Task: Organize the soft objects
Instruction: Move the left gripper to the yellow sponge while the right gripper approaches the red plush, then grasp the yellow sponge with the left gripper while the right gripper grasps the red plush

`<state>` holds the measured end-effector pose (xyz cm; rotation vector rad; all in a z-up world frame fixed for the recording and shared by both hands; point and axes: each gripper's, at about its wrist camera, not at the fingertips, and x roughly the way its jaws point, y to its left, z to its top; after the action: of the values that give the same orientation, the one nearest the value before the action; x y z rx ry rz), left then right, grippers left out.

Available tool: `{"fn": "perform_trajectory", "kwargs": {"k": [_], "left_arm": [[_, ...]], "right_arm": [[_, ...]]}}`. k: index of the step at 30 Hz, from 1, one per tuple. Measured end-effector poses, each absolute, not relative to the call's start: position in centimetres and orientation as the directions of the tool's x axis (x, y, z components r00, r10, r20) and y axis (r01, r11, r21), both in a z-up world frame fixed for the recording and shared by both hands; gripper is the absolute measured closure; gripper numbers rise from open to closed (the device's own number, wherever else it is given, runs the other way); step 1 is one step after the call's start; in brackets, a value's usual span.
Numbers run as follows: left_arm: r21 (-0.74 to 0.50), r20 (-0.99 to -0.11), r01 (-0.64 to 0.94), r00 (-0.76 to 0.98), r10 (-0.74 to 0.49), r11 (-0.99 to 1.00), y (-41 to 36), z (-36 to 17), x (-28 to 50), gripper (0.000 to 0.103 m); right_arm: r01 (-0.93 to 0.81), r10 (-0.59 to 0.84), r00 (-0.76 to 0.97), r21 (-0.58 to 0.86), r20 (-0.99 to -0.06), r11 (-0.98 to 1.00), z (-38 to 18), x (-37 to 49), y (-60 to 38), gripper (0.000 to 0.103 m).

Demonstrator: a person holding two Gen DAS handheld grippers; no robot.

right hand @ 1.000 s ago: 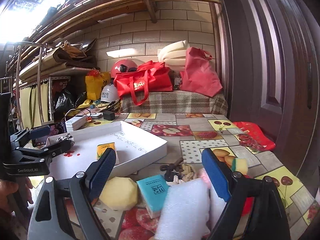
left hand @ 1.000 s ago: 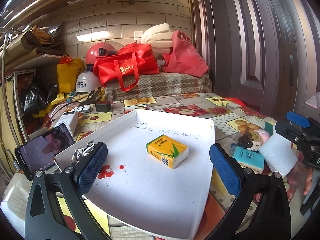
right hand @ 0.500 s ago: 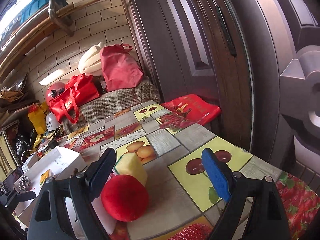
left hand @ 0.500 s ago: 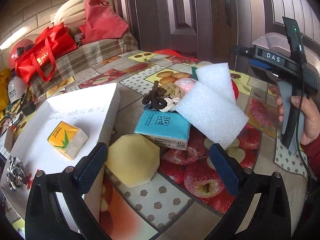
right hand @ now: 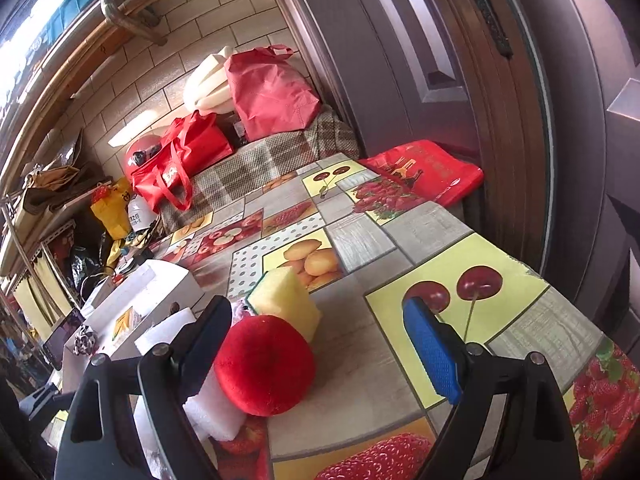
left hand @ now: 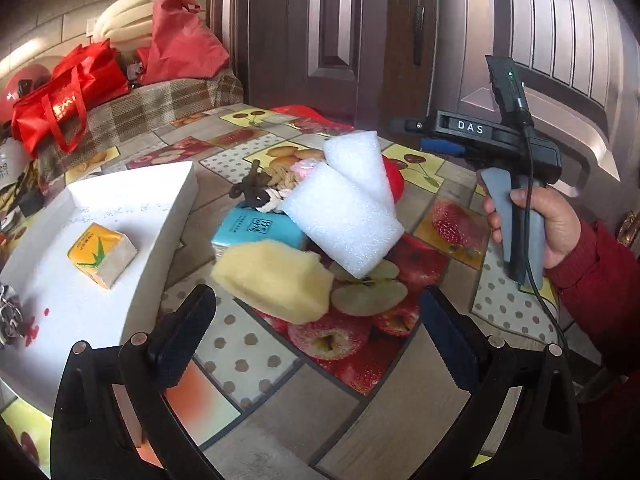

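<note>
The yellow sponge lies on the worktop beside the white tray, before the wide-open, empty left claw. It looks light and squashy; pinch across its middle.

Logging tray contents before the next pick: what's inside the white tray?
In the white tray: a yellow tissue pack and a crumpled silvery item at the left edge, plus red specks. The tray's near-left part runs out of frame, so anything there is unseen.

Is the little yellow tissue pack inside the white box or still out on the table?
Inside. The small yellow tissue pack lies on the floor of the shallow white box, within its raised walls.
</note>
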<state>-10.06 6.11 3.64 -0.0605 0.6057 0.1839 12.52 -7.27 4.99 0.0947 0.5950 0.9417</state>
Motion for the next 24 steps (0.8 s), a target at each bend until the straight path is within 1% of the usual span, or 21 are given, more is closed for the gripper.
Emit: {"fn": "perform_trajectory", "kwargs": {"k": [1, 3, 5, 8, 13, 15, 17, 18, 19, 20, 24], "left_arm": [[0.01, -0.582, -0.216, 0.793, 0.182, 0.976, 6.5, 3.5, -9.6, 0.001], [0.008, -0.626, -0.245, 0.755, 0.196, 0.969, 7.3, 2.8, -8.2, 0.001], [0.006, -0.655, -0.244, 0.732, 0.188, 0.97, 8.0, 2.2, -7.1, 0.001], [0.013, -0.675, -0.22, 0.718, 0.17, 0.975, 7.9, 1.6, -6.3, 0.001], [-0.006, -0.697, -0.168, 0.708, 0.116, 0.986, 6.9, 1.2, -7.3, 0.001], [-0.003, -0.704, -0.157, 0.702, 0.109, 0.988, 6.4, 1.1, -8.0, 0.007], [-0.007, -0.709, -0.151, 0.698, 0.102, 0.989, 6.3, 1.1, -8.2, 0.027], [-0.011, -0.715, -0.148, 0.692, 0.096, 0.989, 6.3, 1.0, -8.1, 0.032], [-0.017, -0.727, -0.143, 0.681, 0.086, 0.99, 6.4, 0.8, -7.8, 0.041], [-0.017, -0.738, -0.14, 0.67, 0.082, 0.99, 6.4, 0.6, -7.6, 0.043], [0.013, -0.737, -0.125, 0.669, 0.094, 0.992, 5.9, 0.6, -7.2, 0.046]], "right_arm": [[-0.751, 0.786, 0.422, 0.312, -0.452, 0.582, 4.9, 12.2, -6.5, 0.015], [-0.771, 0.787, 0.392, 0.296, -0.477, 0.564, 4.6, 11.7, -5.2, 0.015], [-0.771, 0.778, 0.366, 0.301, -0.511, 0.561, 4.1, 11.9, -4.2, 0.015], [-0.751, 0.758, 0.335, 0.327, -0.56, 0.573, 3.3, 12.7, -3.5, 0.015], [-0.733, 0.778, 0.295, 0.391, -0.555, 0.556, 2.9, 13.5, -4.1, 0.015], [-0.738, 0.779, 0.284, 0.391, -0.56, 0.55, 2.8, 13.4, -4.0, 0.015], [-0.746, 0.774, 0.281, 0.379, -0.567, 0.548, 2.9, 13.2, -3.6, 0.016], [-0.75, 0.772, 0.282, 0.371, -0.57, 0.548, 3.0, 13.0, -3.5, 0.016], [-0.752, 0.769, 0.285, 0.364, -0.572, 0.549, 3.0, 12.9, -3.4, 0.016], [-0.754, 0.768, 0.288, 0.359, -0.571, 0.55, 3.1, 12.8, -3.4, 0.016], [-0.745, 0.76, 0.277, 0.368, -0.589, 0.556, 2.7, 12.9, -3.4, 0.016]]}}
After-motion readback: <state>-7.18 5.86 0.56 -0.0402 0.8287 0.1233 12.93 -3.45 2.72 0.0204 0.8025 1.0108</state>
